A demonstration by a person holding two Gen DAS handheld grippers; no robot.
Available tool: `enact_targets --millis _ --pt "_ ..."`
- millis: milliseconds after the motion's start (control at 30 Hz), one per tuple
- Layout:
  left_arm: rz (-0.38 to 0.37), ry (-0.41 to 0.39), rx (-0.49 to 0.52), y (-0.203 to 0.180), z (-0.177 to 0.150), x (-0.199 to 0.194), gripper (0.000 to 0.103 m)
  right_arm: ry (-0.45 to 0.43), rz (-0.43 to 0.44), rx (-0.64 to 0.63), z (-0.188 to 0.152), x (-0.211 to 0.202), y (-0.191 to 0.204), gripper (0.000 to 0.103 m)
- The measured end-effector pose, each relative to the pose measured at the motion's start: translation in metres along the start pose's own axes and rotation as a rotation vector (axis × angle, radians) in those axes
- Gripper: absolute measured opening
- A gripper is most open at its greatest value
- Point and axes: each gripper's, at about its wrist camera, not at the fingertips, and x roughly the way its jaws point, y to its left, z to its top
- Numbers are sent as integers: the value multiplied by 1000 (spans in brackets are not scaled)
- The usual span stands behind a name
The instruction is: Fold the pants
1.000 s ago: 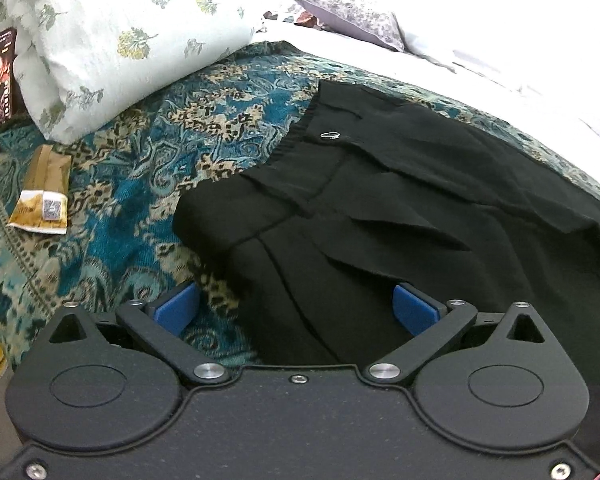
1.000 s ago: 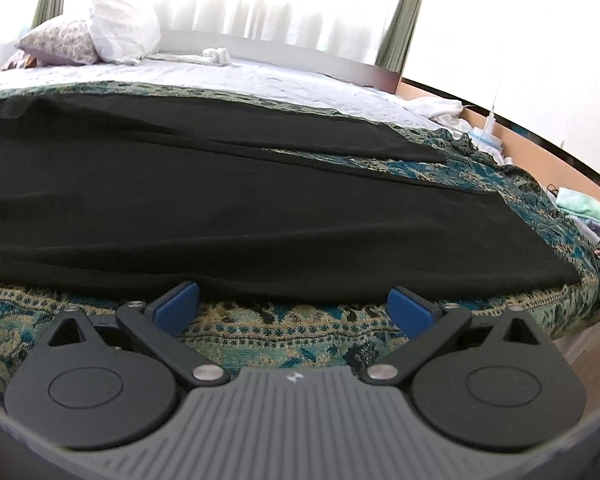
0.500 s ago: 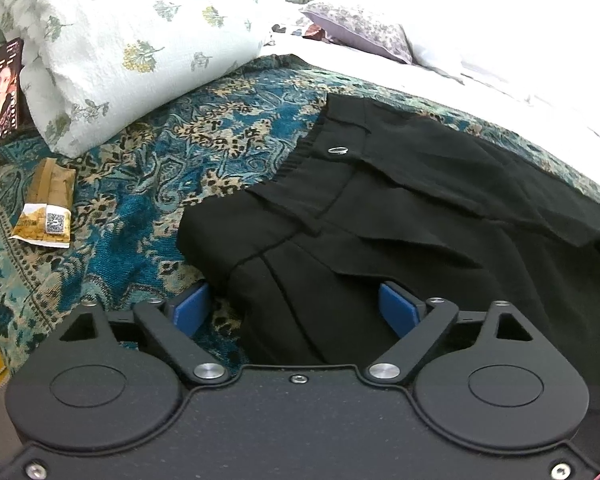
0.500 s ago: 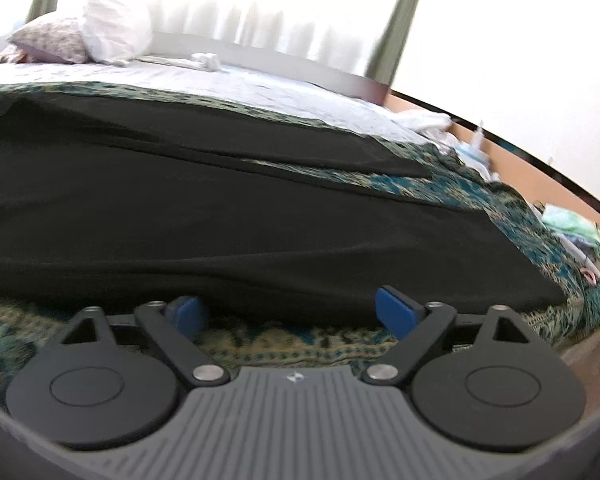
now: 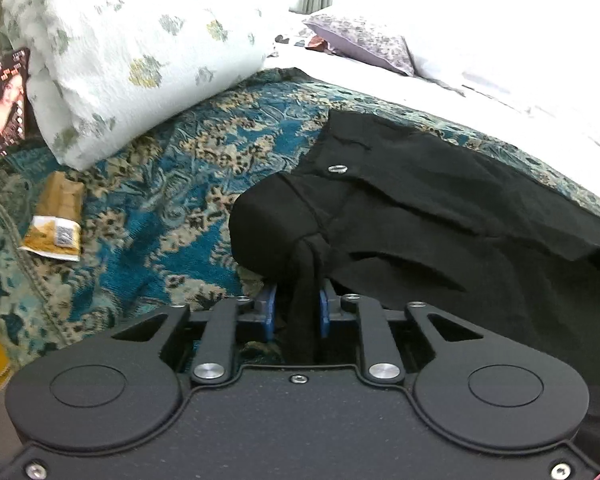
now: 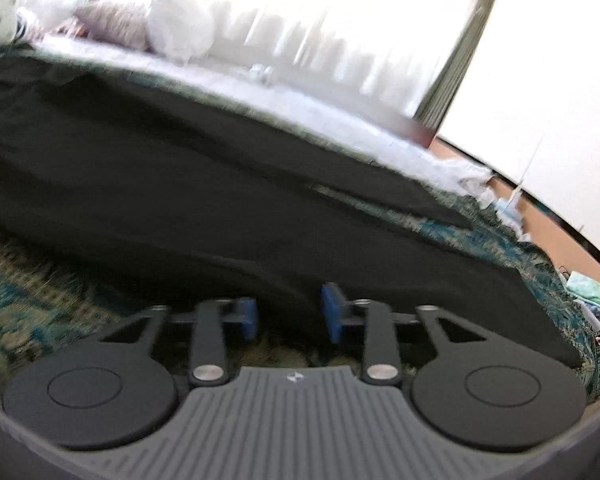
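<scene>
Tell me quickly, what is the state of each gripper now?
Left gripper: just closed on the black pants near the waistband.
Right gripper: jaws just closing, pants edge between them; grip cannot be told.

Pants [image 5: 440,216] lie spread across the bedspread [image 5: 172,200], waistband end to the left. At the near edge, the left gripper [image 5: 296,312] sits with a bunched fold of the waist between its pads. Far left, a big pillow [image 5: 140,48] rests on the bedspread; a packet [image 5: 56,220] lies near it. A smaller pillow [image 5: 364,40] sits farther back.
</scene>
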Motion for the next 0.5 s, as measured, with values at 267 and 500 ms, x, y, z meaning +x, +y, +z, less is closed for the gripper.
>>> enact_targets --millis 267,500 --pt "59 -62 49 -9 8 -31 17 108 7 192 5 -20 -40 13" --pt "96 -44 81 -12 7 -29 18 110 -58 261 -14 -24 -62 38"
